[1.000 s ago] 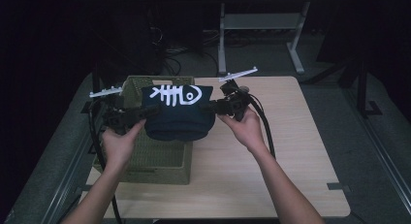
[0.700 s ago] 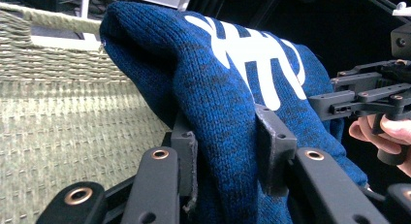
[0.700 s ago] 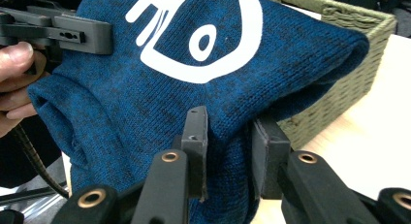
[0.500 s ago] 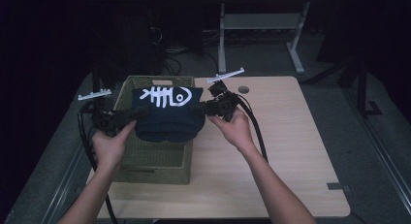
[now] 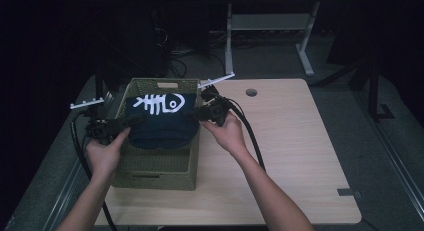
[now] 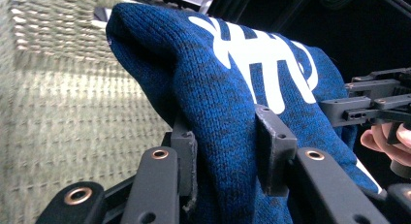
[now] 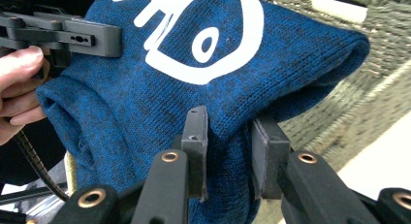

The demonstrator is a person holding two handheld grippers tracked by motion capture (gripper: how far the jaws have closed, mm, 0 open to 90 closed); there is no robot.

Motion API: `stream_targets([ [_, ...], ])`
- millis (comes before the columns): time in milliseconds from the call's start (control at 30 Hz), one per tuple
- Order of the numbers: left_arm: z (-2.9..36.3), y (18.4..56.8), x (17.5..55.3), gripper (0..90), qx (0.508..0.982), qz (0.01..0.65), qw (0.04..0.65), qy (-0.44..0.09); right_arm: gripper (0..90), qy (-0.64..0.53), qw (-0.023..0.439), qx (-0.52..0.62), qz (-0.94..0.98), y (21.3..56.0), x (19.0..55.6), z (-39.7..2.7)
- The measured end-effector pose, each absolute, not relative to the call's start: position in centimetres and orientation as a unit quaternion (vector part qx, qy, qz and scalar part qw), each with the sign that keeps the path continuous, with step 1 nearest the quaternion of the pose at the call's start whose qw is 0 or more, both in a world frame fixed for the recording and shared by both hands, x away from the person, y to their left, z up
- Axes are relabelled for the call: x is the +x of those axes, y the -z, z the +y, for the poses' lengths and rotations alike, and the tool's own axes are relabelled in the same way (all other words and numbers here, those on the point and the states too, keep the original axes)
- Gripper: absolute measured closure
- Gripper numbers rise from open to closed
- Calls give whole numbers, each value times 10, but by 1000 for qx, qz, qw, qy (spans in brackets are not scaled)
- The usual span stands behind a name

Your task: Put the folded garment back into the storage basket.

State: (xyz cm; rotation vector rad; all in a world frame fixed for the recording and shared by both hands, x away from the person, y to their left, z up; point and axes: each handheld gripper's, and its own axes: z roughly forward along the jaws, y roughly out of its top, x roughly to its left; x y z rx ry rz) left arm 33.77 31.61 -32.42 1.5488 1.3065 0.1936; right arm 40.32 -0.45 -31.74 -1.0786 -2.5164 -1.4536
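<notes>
High view has you holding the folded blue sweater (image 5: 161,125) right over the green woven basket (image 5: 155,168) at the left end of the counter (image 5: 300,156), fish-bone print facing up. Your left claw (image 5: 131,120) is clamped on the sweater's left edge, and the left gripper view shows knit bunched between both pads. Your right claw (image 5: 192,115) is pinched shut on the opposite edge the same way. Looks like you're about to lower it in. What could bite you: let 1 side go early and the fold flops open, or the hanging bottom catches the basket's rim and drapes over the wall. Keep both ends level.
</notes>
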Motion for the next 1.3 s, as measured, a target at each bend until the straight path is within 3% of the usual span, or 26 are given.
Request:
stream_targets([
  [500, 350, 344, 343, 630, 632, 584, 507, -54, 702, 454, 43, -342, -821, 337, 409, 29],
  [1300, 348, 357, 353, 603, 655, 599, 457, -57, 683, 419, 48, -357, -834, 367, 411, 39],
])
